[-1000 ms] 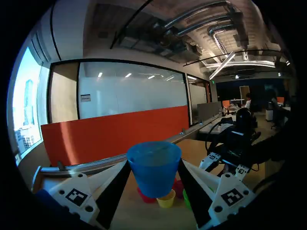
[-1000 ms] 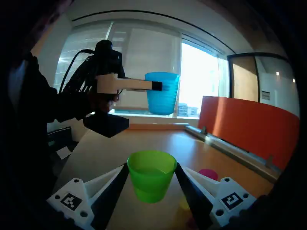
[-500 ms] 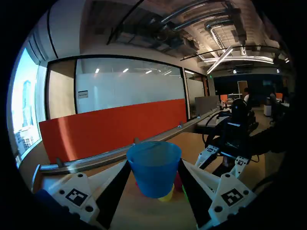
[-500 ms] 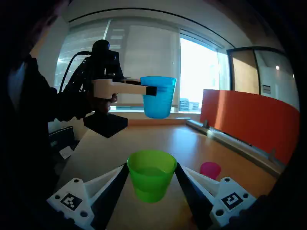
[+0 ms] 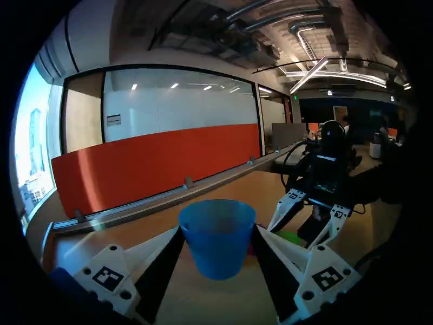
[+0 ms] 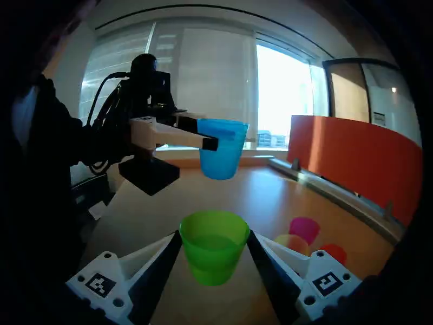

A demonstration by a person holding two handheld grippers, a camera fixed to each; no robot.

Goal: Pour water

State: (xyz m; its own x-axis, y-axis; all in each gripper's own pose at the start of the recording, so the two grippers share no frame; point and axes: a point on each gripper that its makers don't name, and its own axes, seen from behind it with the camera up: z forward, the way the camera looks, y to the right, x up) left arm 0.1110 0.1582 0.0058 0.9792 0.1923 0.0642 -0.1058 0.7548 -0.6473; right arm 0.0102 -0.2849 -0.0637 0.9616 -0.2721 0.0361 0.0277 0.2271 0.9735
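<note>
A: Left gripper view?
B: Left gripper [image 5: 216,234] pinches the blue cup [image 5: 216,257] above the tabletop [image 5: 233,188]; orange panel [image 5: 162,160] behind.
A: Right gripper view?
B: Right gripper [image 6: 214,246] clamps the green cup [image 6: 212,265] (both fingers pressing); blue cup hangs ahead, higher. Pink cup [image 6: 304,227] and red cup [image 6: 335,252] stand right.

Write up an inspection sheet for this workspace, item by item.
Surface: wooden table, partly sunlit.
Job's things: blue cup, upright, held above the table; green cup, upright.
Clutter: pink cup, yellow cup and red cup grouped on the table.
Grippers: left gripper, jaws shut on the blue cup; right gripper, jaws shut on the green cup.
Cables: black cable looping behind the left gripper.
Surroundings: orange wall panel, window, ceiling pipes.
</note>
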